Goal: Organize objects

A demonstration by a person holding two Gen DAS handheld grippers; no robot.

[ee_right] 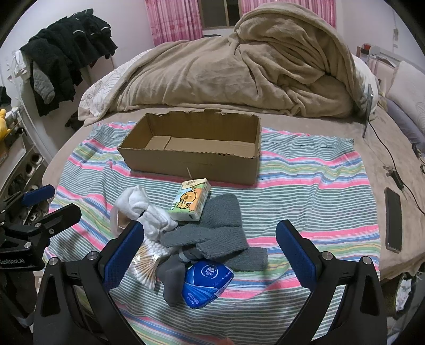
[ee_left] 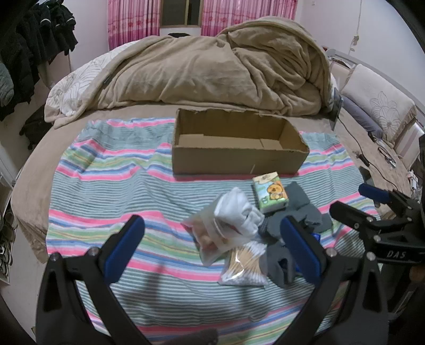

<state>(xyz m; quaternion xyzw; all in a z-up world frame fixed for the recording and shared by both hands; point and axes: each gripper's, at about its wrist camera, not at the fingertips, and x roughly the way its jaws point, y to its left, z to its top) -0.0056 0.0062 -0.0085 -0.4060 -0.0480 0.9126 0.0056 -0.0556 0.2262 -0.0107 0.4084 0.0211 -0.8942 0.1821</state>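
While both grippers, left (ee_left: 212, 238) and right (ee_right: 209, 241), hover spread wide and holding nothing, the cardboard box (ee_right: 191, 164) sits bare inside on the striped cloth (ee_right: 305, 180), with socks (ee_right: 212, 228), tissue packs (ee_right: 190, 203) and cotton swabs (ee_right: 146, 261) heaped just before it.

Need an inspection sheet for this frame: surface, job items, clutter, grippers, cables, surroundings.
Surface: striped cloth spread on a bed.
Job's things: cardboard box open, nothing inside; cartoon tissue pack, white cloth bundle, cotton swabs, grey socks and blue tissue pack heaped in front of it.
Clutter: phone on the bed, right of the cloth.
Grippers: left gripper open; right gripper open; neither holds anything.
Cables: black cable across the bed at right.
Surroundings: crumpled beige blanket, pink curtains, dark clothes hanging left.
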